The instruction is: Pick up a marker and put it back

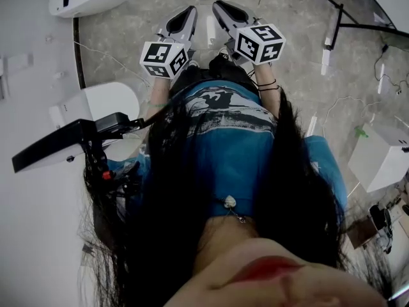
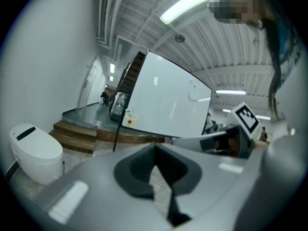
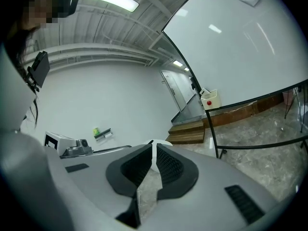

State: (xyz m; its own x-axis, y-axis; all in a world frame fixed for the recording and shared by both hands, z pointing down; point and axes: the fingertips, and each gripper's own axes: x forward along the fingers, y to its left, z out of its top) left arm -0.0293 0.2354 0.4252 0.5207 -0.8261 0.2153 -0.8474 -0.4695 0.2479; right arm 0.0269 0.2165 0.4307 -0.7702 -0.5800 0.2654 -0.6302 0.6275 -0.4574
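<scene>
Nearest, in the head view: the person's long dark hair and blue printed shirt (image 1: 223,123) fill the lower frame. Just beyond, at 12 o'clock, both tools are held side by side, pointing away over the grey marbled floor (image 1: 128,40).

The left gripper (image 2: 155,148) has its dark pads meeting at the tips w/ nothing btwn them, so it's closed and empty. The right gripper (image 3: 154,146) shows only a thin slit btwn its ribbed pads. It's also closed, nothing held.

Further out, a white rounded pod (image 2: 36,153) sits at approx 9 o'clock in the left gripper view. Farthest is the big glossy whiteboard on a black tube stand (image 3: 240,47). It's at 1–2 o'clock in the right gripper view and approx 12 o'clock in the left gripper view. A small white box with a red dot (image 3: 209,100) sits at the board's lower edge.

No marker is plainly visible. In the head view a small white stick (image 1: 326,57) hangs by the stand's bars, approx 2 o'clock from the right gripper, long axis approx 12–6. It could be one, but it's too small to tell.

Judgement: the pick hasn't begun. The marker is prob. at the board, i.e. ahead and to the right, so the right gripper is on the nearer side. Its jaws would need to open before any grasp.
</scene>
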